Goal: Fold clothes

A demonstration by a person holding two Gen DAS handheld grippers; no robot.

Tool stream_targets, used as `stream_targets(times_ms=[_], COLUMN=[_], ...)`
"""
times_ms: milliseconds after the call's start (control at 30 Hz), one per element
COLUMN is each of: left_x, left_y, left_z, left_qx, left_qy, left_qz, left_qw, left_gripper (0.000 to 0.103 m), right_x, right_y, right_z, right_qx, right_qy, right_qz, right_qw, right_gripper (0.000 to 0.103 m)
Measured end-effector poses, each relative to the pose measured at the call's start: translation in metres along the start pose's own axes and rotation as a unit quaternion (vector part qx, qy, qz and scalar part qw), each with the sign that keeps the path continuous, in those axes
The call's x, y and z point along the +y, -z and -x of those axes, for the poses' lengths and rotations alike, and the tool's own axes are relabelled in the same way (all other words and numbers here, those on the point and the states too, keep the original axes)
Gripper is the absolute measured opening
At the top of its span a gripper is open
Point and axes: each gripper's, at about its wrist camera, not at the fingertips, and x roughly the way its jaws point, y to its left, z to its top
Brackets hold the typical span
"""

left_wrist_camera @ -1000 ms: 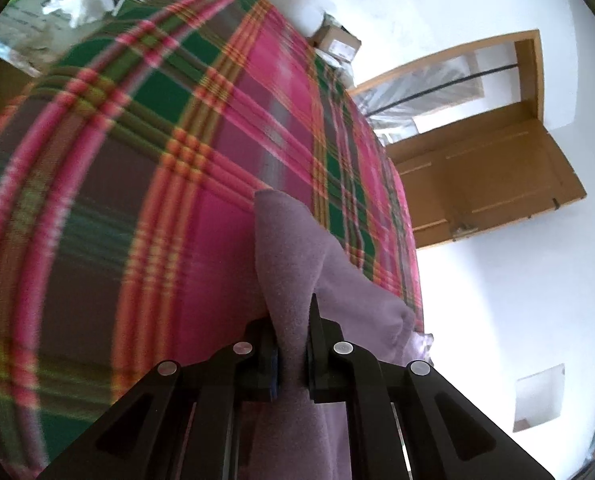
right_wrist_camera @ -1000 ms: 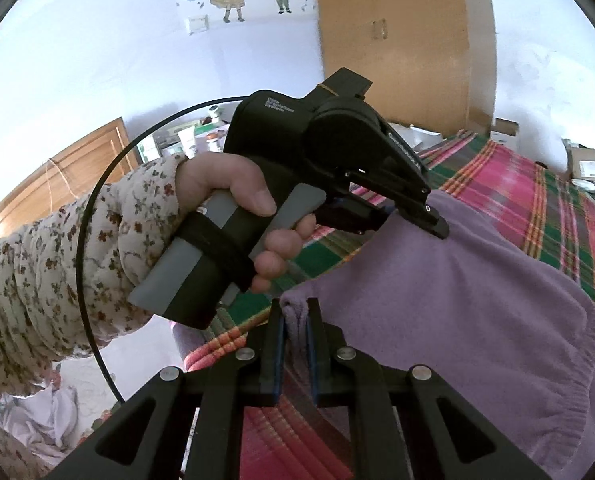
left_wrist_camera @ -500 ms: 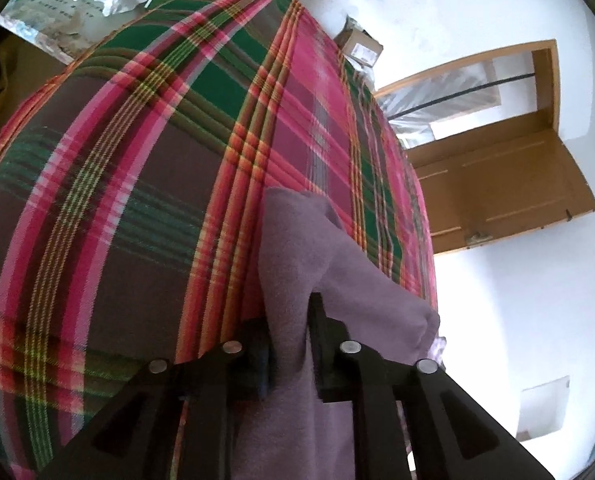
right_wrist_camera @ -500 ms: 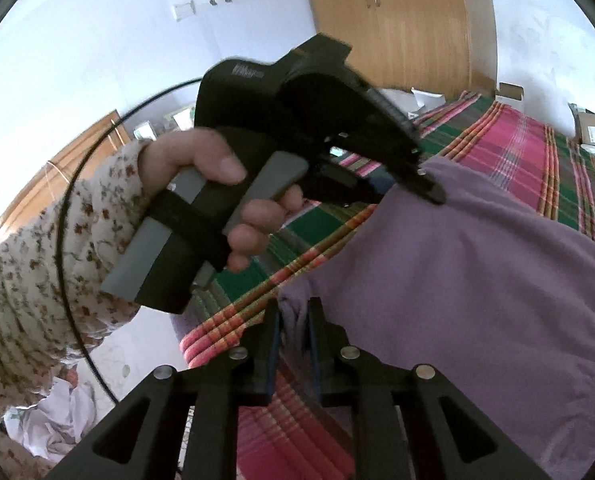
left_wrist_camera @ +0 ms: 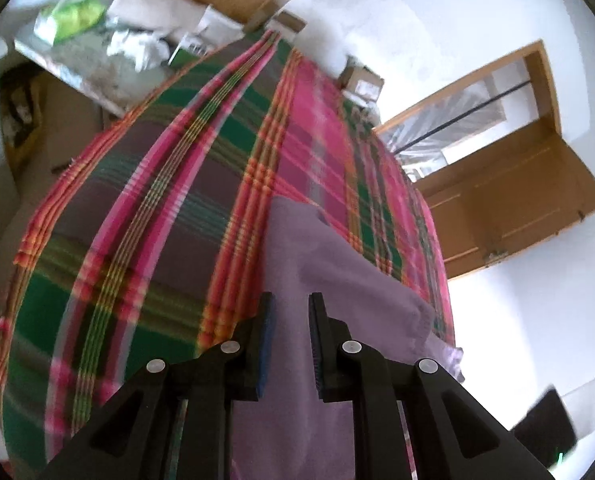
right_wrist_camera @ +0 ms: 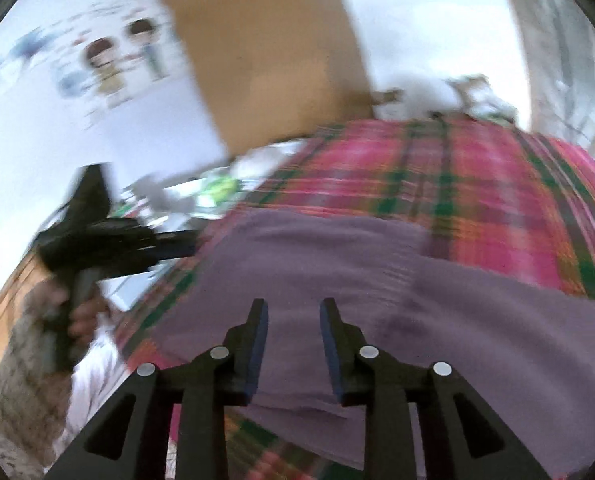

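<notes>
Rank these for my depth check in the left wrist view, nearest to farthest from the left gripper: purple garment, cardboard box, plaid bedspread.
1. Purple garment, showing between the left gripper fingers.
2. Plaid bedspread, stretching ahead and left.
3. Cardboard box, at the bed's far end.

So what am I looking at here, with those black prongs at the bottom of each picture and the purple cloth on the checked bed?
There is no robot here. A person holds a handheld two-finger gripper in each hand, and each gripper carries a wide-angle camera looking forward along its fingers. So one picture comes from the left gripper, the other from the right gripper; the black prongs are their fingers.

The surface is a bed with a plaid blanket in pink, green and brown. On it lies a purple garment, the piece being folded. Both grippers stand open above the garment, with the cloth showing between the fingers, and neither is pinching it. At the left of the right gripper's blurred view you see the other gripper, held in the person's hand.
</notes>
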Motion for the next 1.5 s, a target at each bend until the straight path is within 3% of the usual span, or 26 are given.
stream_targets(times_ms=[100, 200, 300, 400, 600, 633, 667, 867, 1067, 1333, 1500], left_x=[-0.017, -0.036, -0.045, -0.046, -0.026, -0.022, -0.019, 0.003, 0.008, -0.003, -0.034], left_y=[0.014, 0.029, 0.041, 0.054, 0.078, 0.080, 0.082, 0.097, 0.102, 0.100, 0.095], left_z=[0.008, 0.007, 0.006, -0.004, -0.017, -0.013, -0.010, 0.006, 0.013, 0.015, 0.012], left_qx=[-0.008, -0.007, -0.003, 0.015, 0.043, 0.037, 0.032, 0.023, 0.022, 0.023, 0.012], left_qy=[-0.004, -0.004, 0.005, 0.009, -0.007, 0.001, 0.007, 0.030, 0.031, -0.001, 0.008], left_qz=[-0.027, -0.055, -0.062, -0.059, -0.036, -0.029, -0.022, 0.011, 0.022, 0.020, -0.006], left_qw=[0.9996, 0.9984, 0.9981, 0.9981, 0.9984, 0.9989, 0.9992, 0.9992, 0.9990, 0.9995, 0.9999], left_gripper=[0.016, 0.026, 0.026, 0.027, 0.027, 0.027, 0.027, 0.027, 0.027, 0.027, 0.027], right_x=[-0.027, -0.047, -0.068, -0.078, -0.060, -0.055, -0.050, -0.044, -0.058, -0.081, -0.126], right_y=[0.010, 0.017, 0.025, 0.031, 0.034, 0.034, 0.034, 0.035, 0.051, 0.040, 0.046], right_z=[-0.005, -0.013, -0.021, -0.027, -0.033, -0.032, -0.029, -0.006, -0.012, 0.010, 0.027], right_qx=[0.014, 0.027, 0.040, 0.049, 0.062, 0.060, 0.056, 0.040, 0.070, 0.037, 0.015], right_qy=[0.013, -0.016, -0.045, -0.079, -0.107, -0.098, -0.090, -0.123, -0.104, -0.063, -0.003], right_qz=[-0.041, -0.094, -0.148, -0.187, -0.163, -0.152, -0.138, -0.134, -0.159, -0.152, -0.179], right_qw=[0.999, 0.995, 0.987, 0.978, 0.979, 0.982, 0.985, 0.983, 0.979, 0.986, 0.984], right_gripper=[0.027, 0.032, 0.038, 0.039, 0.038, 0.034, 0.023, 0.017, 0.019, 0.023, 0.023])
